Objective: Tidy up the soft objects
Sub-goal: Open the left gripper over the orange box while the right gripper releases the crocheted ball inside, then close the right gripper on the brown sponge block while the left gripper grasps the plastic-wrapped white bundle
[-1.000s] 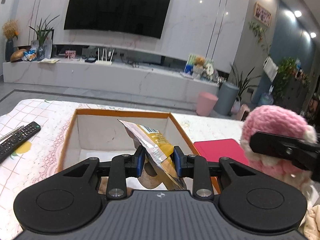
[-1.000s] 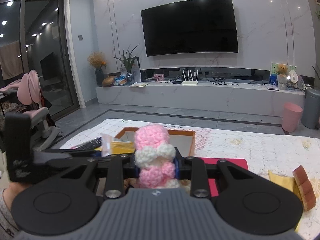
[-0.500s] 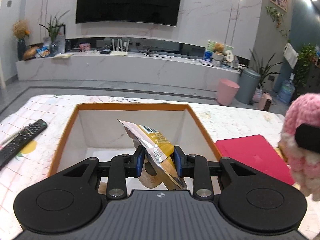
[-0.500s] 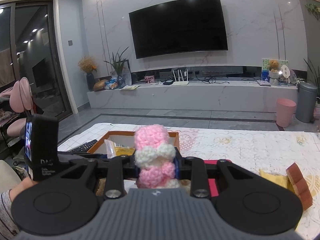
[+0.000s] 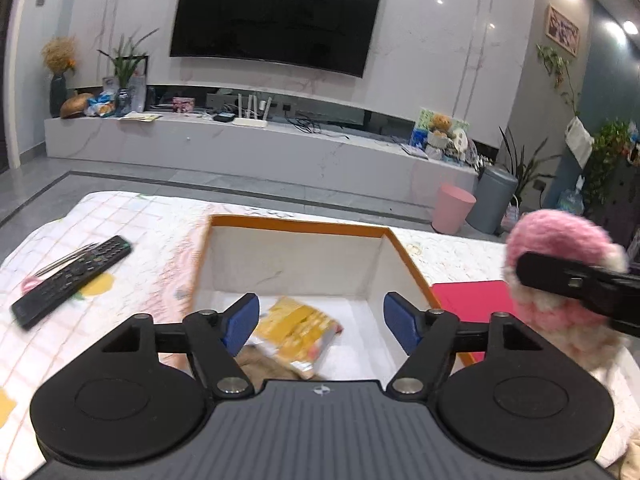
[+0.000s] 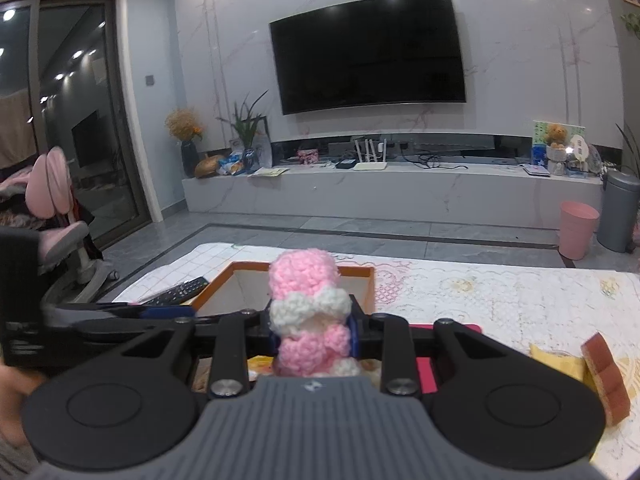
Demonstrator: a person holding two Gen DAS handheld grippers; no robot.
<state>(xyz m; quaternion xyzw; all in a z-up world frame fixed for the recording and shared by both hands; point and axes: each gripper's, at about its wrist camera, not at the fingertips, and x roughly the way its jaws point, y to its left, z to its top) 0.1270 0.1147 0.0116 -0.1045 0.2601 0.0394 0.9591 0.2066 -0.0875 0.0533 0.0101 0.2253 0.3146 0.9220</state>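
An orange-rimmed white box [image 5: 298, 226] stands on the patterned tablecloth ahead. My left gripper [image 5: 320, 322] is open above the box's near part. A yellow snack packet [image 5: 294, 330] lies on the box floor, partly on a tan soft thing [image 5: 264, 368]. My right gripper [image 6: 314, 330] is shut on a pink and white crocheted toy [image 6: 306, 308], held upright, to the right of the box [image 6: 300, 270]. The toy also shows in the left wrist view [image 5: 560, 272], right of the box.
A black remote [image 5: 72, 280] lies left of the box. A red flat pad [image 5: 468, 300] lies right of the box. A yellow cloth [image 6: 556, 362] and a brown sponge block [image 6: 606, 380] lie at the right on the table. Beyond the table's far edge is floor.
My left gripper opened and let go of the yellow packet, which dropped into the box. My right gripper kept hold of the crocheted toy and stayed beside the box.
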